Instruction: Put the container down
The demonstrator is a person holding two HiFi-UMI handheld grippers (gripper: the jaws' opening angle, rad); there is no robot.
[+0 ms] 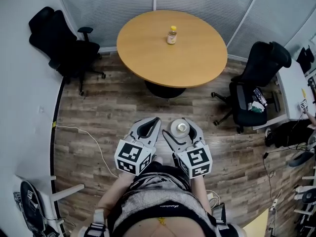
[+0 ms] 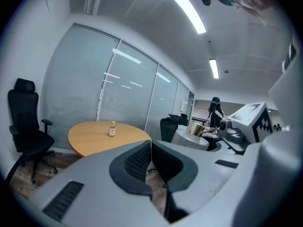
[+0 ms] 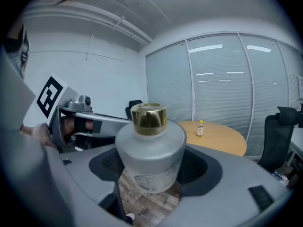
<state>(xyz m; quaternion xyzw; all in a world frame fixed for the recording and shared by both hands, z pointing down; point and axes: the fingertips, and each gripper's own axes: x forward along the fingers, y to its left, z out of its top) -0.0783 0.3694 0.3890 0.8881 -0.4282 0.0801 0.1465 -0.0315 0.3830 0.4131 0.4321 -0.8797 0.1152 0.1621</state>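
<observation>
A frosted white container with a gold cap sits between the jaws of my right gripper, which is shut on it. From the head view the same container shows above the wooden floor, held in my right gripper in front of my body. Beside it on the left, my left gripper is shut with nothing in it; its jaws meet in the left gripper view. The round wooden table stands ahead, apart from both grippers, with a small yellow-capped bottle upright on it.
A black office chair stands left of the table and another to its right. A white cable runs over the floor at the left. A desk edge with clutter lies at far right. Glass walls with blinds close the back.
</observation>
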